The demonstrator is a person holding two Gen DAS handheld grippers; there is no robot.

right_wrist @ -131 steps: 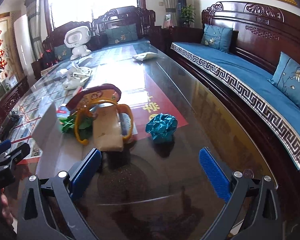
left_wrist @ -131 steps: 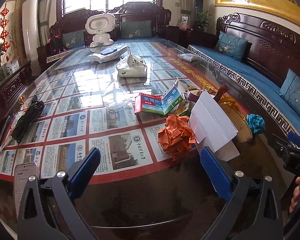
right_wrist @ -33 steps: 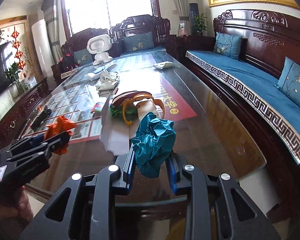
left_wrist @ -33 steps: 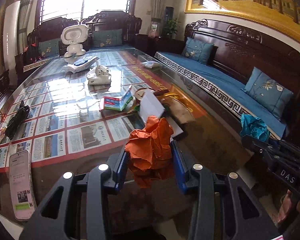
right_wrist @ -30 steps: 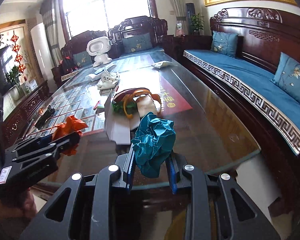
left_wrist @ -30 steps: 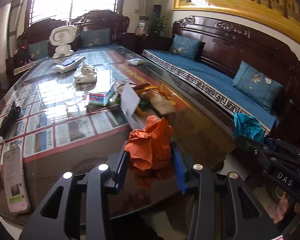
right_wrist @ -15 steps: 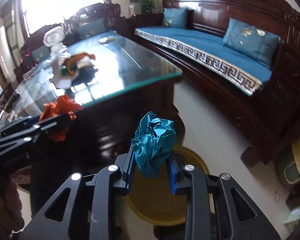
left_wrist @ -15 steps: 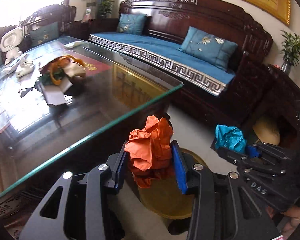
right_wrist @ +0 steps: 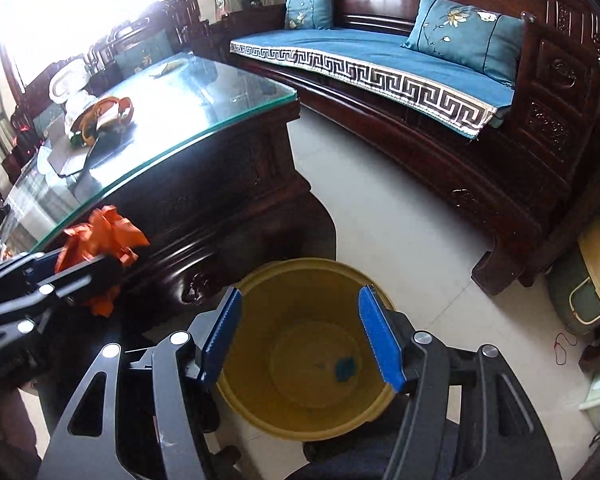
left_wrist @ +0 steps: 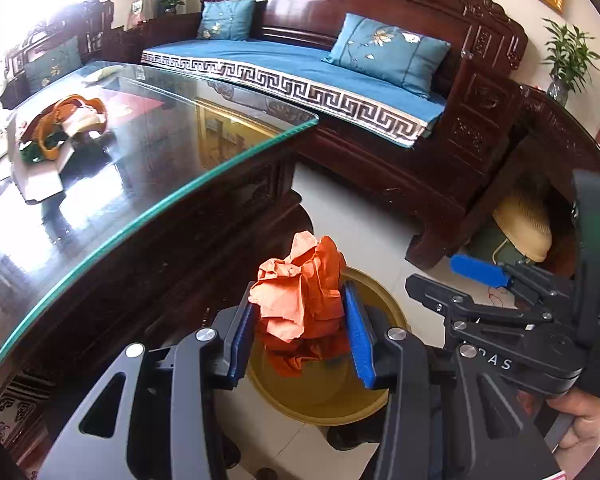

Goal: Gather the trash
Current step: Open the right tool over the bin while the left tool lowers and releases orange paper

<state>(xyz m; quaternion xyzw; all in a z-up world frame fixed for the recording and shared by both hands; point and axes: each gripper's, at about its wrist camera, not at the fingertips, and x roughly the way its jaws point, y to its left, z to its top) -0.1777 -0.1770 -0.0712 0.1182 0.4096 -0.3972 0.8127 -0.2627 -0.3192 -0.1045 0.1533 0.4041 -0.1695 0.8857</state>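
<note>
My left gripper is shut on a crumpled orange paper ball and hangs over a round yellow bin on the floor. The right wrist view shows that same left gripper at the left edge with the orange ball in it. My right gripper is above the bin with its jaws opening and nothing between its blue pads. A small teal paper ball lies at the bottom of the bin. A hand holds the right gripper at the right edge of the left wrist view.
A dark wooden table with a glass top stands just left of the bin and carries a white box, an orange-handled bag and other items. A carved sofa with blue cushions runs along the far side. Pale floor tiles lie between them.
Both grippers swung away from the tabletop and down over the yellow bin. The right gripper opened and the teal ball dropped into the bin. The left still holds the orange ball.
</note>
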